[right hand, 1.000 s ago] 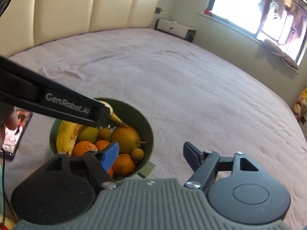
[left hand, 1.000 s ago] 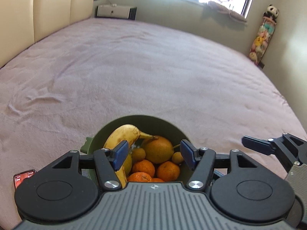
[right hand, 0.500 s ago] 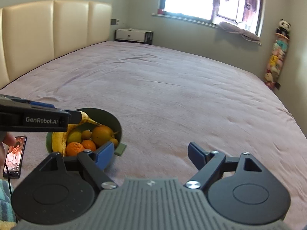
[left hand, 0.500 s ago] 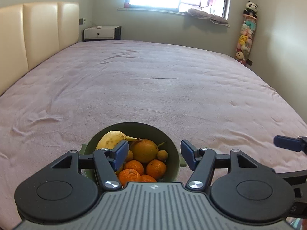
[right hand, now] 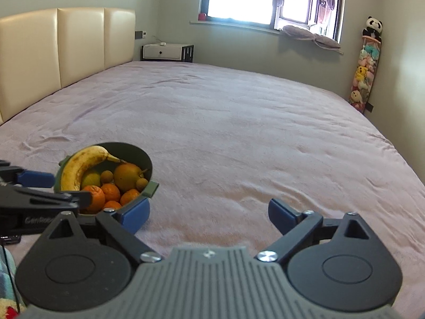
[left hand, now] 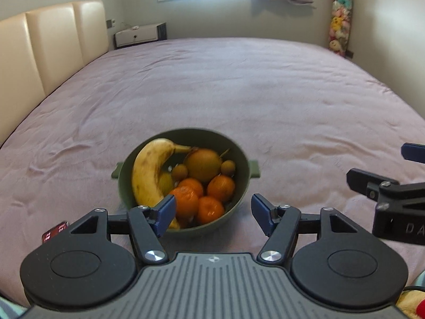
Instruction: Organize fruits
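All fruit piled in green bowl [left hand: 240,159] on bed [left hand: 239,85]; fits start or finish. Both tongs [left hand: 212,214] [right hand: 208,216] spread, empty.

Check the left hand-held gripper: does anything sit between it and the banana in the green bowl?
Nothing visible does. The left hand-held gripper is open just short of the bowl, and the banana lies uncovered along the bowl's left side.
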